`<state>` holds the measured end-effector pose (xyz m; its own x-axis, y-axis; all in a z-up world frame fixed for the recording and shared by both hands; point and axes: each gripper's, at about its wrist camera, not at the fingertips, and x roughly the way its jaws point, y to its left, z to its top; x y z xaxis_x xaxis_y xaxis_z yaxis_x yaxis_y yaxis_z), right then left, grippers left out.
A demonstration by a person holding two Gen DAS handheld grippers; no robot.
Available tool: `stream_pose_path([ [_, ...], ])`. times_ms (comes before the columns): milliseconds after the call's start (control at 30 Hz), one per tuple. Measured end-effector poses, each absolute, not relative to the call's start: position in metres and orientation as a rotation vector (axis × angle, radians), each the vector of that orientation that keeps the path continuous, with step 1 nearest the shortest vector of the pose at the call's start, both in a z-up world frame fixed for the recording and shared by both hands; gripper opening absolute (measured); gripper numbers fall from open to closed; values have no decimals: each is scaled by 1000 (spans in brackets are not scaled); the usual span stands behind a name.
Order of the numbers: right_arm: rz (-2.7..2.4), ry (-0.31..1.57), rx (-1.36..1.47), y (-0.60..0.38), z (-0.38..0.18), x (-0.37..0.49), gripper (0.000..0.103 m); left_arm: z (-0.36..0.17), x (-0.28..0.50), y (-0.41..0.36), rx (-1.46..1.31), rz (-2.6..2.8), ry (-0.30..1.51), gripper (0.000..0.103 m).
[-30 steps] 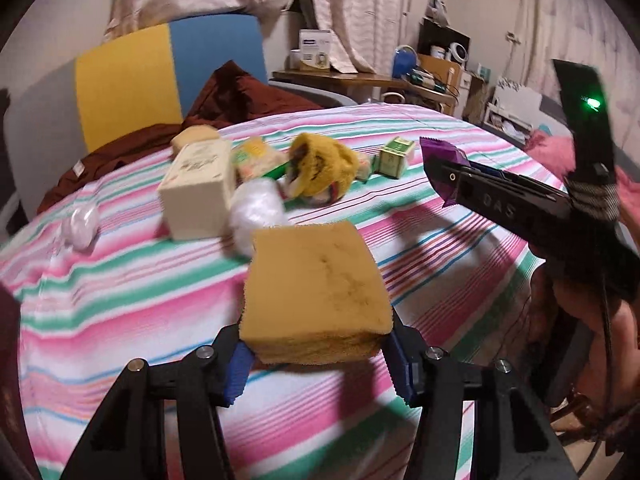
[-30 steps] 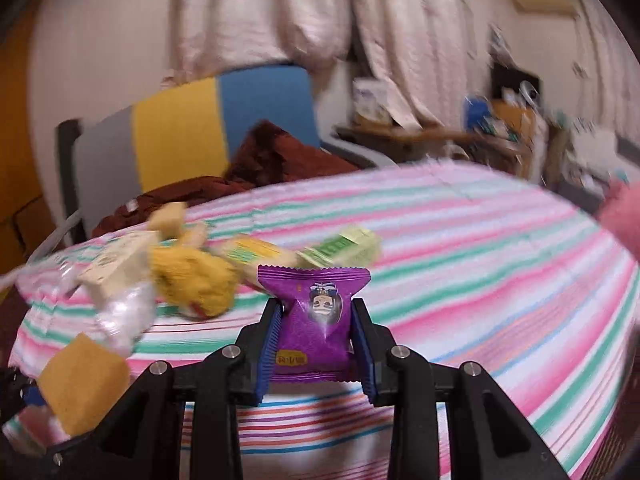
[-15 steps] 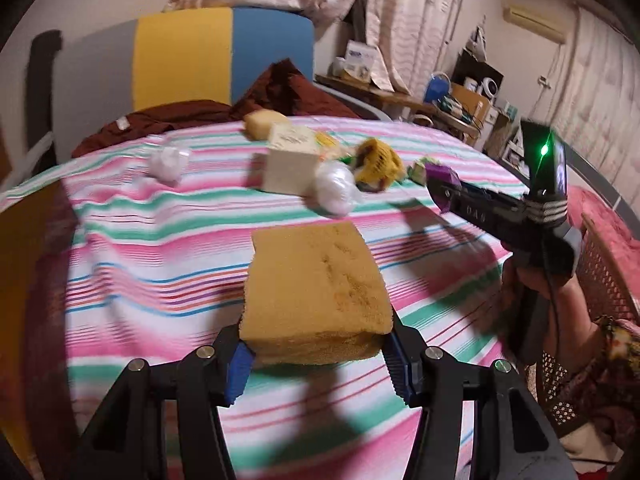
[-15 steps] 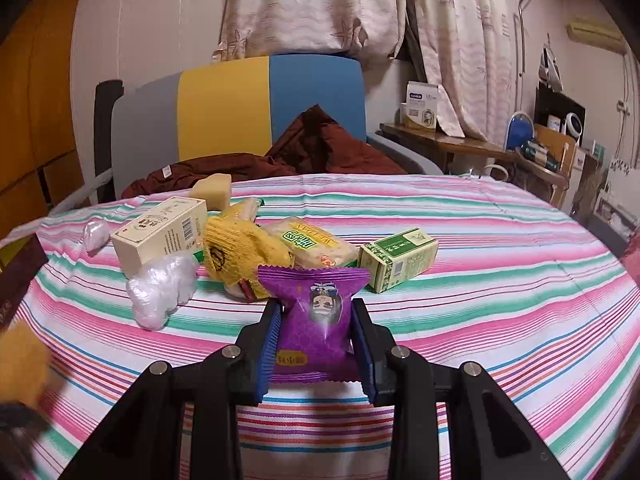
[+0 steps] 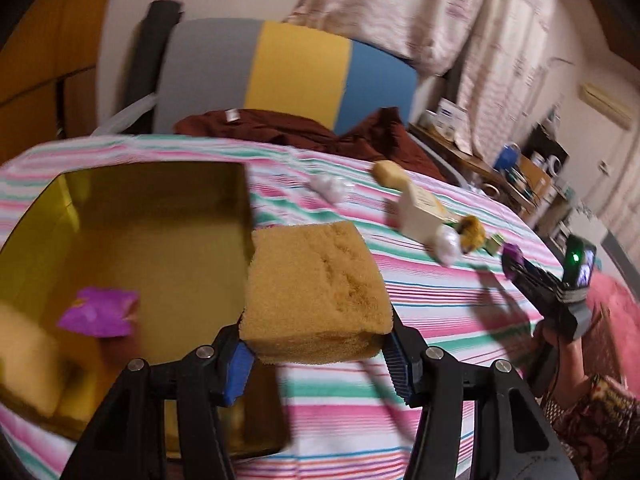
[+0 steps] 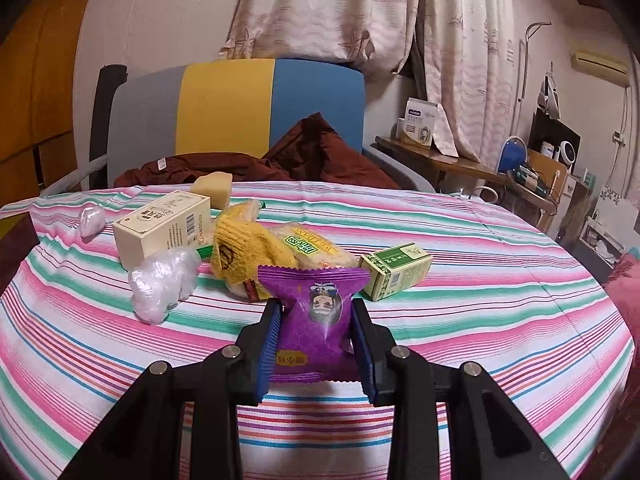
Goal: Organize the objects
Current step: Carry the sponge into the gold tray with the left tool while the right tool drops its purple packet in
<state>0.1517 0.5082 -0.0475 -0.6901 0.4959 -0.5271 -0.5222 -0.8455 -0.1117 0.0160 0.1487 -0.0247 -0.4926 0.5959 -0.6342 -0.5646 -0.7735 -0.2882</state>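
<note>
The left gripper (image 5: 318, 354) is clamped on a tan sponge (image 5: 316, 292), its blue pads pressing the two short sides near the sponge's near end. The sponge looks light and soft; it will give under the squeeze, so a hold across its middle width, as here, should keep it from folding or slipping. It hangs above the striped tablecloth (image 5: 432, 304), just over the right wall of a yellow box (image 5: 152, 224) that lies ahead and to the left of the fingers. Inside the box lie a purple packet (image 5: 100, 312) and something pale and blurred at the near left.

The right gripper (image 6: 316, 344) is closed to a narrow gap on a purple snack packet (image 6: 316, 312), held upright by its sides. This looks thin, crinkly and slippery, with contents that may crush; a gentle grip on the body suits it. Just beyond the fingers sit a yellow glove (image 6: 244, 256), a clear plastic wad (image 6: 164, 284), a cream carton (image 6: 160, 228) and a green carton (image 6: 394, 270).
</note>
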Motion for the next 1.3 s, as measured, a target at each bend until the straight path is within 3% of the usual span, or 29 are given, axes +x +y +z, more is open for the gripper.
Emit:
stream_pose_path([
  [233, 2454, -20, -745, 492, -40, 149, 34, -31, -7, 105, -1086, 2281, -84, 58],
  [533, 2668, 249, -604, 427, 9, 145, 34, -48, -19, 76, -1182, 2266, -72, 58],
  [933, 3050, 294, -746, 292, 34, 92, 34, -52, -24, 57, -1243, 2273, -16, 60],
  [1000, 3082, 287, -786, 274, 32, 84, 34, -52, -24, 59, -1239, 2289, 5, 67],
  [1067, 3105, 263, -839, 257, 28, 78, 34, -49, -21, 57, -1216, 2288, -29, 86],
  [1300, 3117, 260, -1026, 226, 9, 63, 34, -17, -12, 25, -1013, 2387, -256, 99],
])
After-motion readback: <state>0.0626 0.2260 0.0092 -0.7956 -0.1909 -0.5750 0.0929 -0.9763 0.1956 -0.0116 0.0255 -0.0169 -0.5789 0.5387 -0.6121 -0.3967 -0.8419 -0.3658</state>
